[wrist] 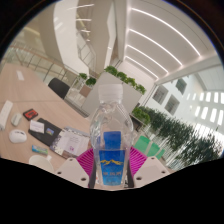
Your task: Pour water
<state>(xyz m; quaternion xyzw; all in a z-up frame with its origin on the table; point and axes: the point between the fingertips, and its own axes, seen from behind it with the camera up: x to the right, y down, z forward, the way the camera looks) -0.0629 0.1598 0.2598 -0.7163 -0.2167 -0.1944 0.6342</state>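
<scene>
**Jaws clamping a water bottle, lifted high over the hall**

Jaws (112,160) are closing narrowly on a clear plastic water bottle (112,145), with both magenta pads (90,157) pressing against its sides. The bottle is standing upright between the fingers, its blue label showing low down and its neck pointing away from the camera. No surface is showing under the bottle; it is hanging in the grip, and the scene behind it is tilting.

Just beyond the bottle and to the left, a white worktop (45,135) is carrying a few things: a blue and white packet (70,145) nearest the fingers, a dark flat item (38,127) farther left, and a small round white object (17,136) at the far left. What these are cannot be told more exactly.

To the right, a green box-like item (150,145) is sitting near a long row of green plants (180,135) that is running away into the distance.

Farther off, more planters (125,78) are lining a wide, bright hall, with a pale floor (35,75) stretching on the left and white ceiling bands (150,40) curving overhead.
</scene>
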